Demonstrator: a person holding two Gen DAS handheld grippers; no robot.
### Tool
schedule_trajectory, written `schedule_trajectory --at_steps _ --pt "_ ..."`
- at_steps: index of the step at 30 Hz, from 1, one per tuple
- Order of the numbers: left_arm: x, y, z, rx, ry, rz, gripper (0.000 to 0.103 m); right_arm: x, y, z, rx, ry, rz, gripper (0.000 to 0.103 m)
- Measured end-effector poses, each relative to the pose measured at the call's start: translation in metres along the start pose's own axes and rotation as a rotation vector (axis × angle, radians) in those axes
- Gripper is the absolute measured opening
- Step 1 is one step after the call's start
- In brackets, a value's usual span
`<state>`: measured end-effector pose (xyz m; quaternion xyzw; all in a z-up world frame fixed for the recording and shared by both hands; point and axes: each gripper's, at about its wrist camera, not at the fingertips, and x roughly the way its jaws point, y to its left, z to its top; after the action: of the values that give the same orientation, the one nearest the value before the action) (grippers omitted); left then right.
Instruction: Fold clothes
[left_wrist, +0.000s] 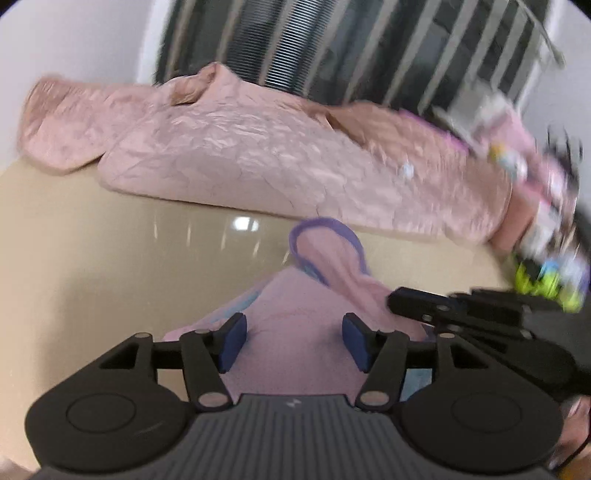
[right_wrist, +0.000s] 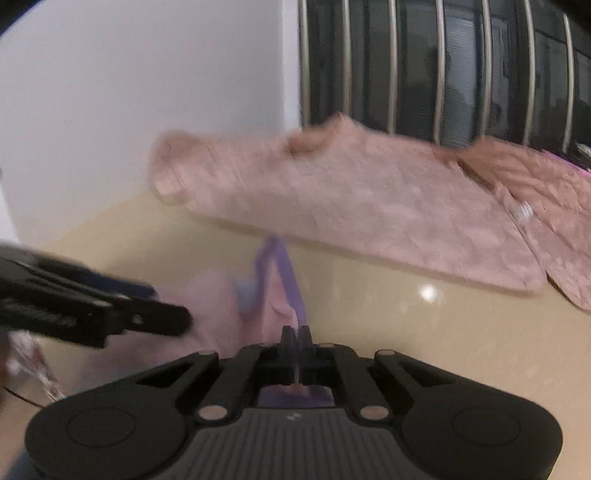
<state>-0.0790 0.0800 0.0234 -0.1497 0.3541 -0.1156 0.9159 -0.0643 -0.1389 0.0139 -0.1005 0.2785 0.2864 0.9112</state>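
I have the small pink garment (left_wrist: 295, 325) lying on the glossy beige table (left_wrist: 92, 258), directly under and ahead of my left gripper (left_wrist: 293, 341). Its blue pads stand wide apart with nothing between them, just pink cloth showing through the gap. The purple-trimmed neckline (left_wrist: 325, 240) sits at about 12 o'clock from those fingers, so the garment's long axis runs straight away from me in the left wrist view.

My right gripper (right_wrist: 295, 336) is clenched on the purple trim (right_wrist: 284, 273); a thin strip of it passes between the closed fingers, and the trim runs up toward 12 o'clock from them. In that view the left gripper comes in from 9 o'clock, close beside the pink fabric.

So the right hand already owns the neckline edge, while the left is the nearer one to the garment's body. I judge the next move needs the left fingers to close on cloth right below them, opposite the right's hold.

Behind, at 12 o'clock, a crinkled pink jacket (left_wrist: 240, 147) lies spread across the table's far edge, well apart.
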Motion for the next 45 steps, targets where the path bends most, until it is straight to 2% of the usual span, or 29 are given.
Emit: schedule_trajectory --at_steps 2,6,7,9,11,13,14,15,18,20,22,24,26,31,33,36,40,45 --pt "-0.010 0.017 0.005 -0.083 -0.018 -0.011 0.071 -0.007 0.020 -0.003 -0.104 -0.018 0.021 0.001" --pt "-0.030 0.042 0.015 -0.196 -0.058 -0.048 0.071 -0.020 0.060 -0.010 -0.312 -0.055 0.064 0.001" --pt "-0.033 0.044 0.018 -0.209 -0.063 -0.058 0.072 -0.024 0.070 -0.012 -0.365 -0.064 0.075 0.001" --pt "-0.028 0.032 0.027 -0.161 -0.052 -0.035 0.072 -0.031 0.090 -0.015 -0.469 -0.083 0.097 0.001" --pt "-0.023 0.020 0.036 -0.115 -0.042 -0.015 0.072 -0.034 0.071 -0.012 -0.374 -0.087 0.059 0.004" --pt "-0.022 0.012 0.037 -0.093 -0.042 -0.025 0.072 -0.036 0.044 -0.008 -0.239 -0.087 0.009 0.018" --pt "-0.021 0.009 0.037 -0.084 -0.044 -0.031 0.073 -0.038 0.030 -0.005 -0.172 -0.087 -0.015 0.037" --pt "-0.020 0.005 0.035 -0.071 -0.044 -0.031 0.074 -0.039 0.017 -0.003 -0.104 -0.087 -0.040 0.047" --pt "-0.009 -0.002 0.028 -0.045 -0.022 -0.023 0.074 -0.017 -0.031 0.001 0.076 0.023 -0.065 0.046" --pt "-0.002 -0.008 0.025 -0.035 0.002 -0.019 0.074 -0.004 -0.038 -0.001 0.100 0.069 -0.033 0.045" --pt "-0.004 -0.011 0.021 -0.014 -0.004 -0.014 0.074 0.006 -0.035 -0.003 0.084 0.099 -0.024 0.034" --pt "-0.005 -0.010 0.020 0.000 -0.014 0.009 0.074 0.009 -0.028 -0.006 0.054 0.088 -0.021 0.003" --pt "-0.004 -0.005 0.022 -0.016 -0.008 0.016 0.074 0.007 -0.015 -0.004 0.001 0.080 -0.043 0.002" --pt "-0.013 0.009 0.032 -0.070 -0.029 0.021 0.074 -0.028 0.021 0.011 -0.088 -0.111 0.029 0.002" --pt "-0.017 0.011 0.032 -0.086 -0.040 0.022 0.074 -0.037 0.045 0.006 -0.198 -0.146 0.080 0.002" --pt "-0.022 0.013 0.034 -0.107 -0.056 0.019 0.074 -0.036 0.084 -0.017 -0.416 -0.140 0.110 0.002" --pt "-0.016 -0.010 0.038 -0.015 -0.055 0.002 0.077 -0.035 0.100 -0.035 -0.479 -0.125 0.126 0.002" --pt "0.025 -0.030 0.039 0.118 0.061 0.106 0.078 -0.035 0.109 -0.042 -0.535 -0.127 0.081 0.003"
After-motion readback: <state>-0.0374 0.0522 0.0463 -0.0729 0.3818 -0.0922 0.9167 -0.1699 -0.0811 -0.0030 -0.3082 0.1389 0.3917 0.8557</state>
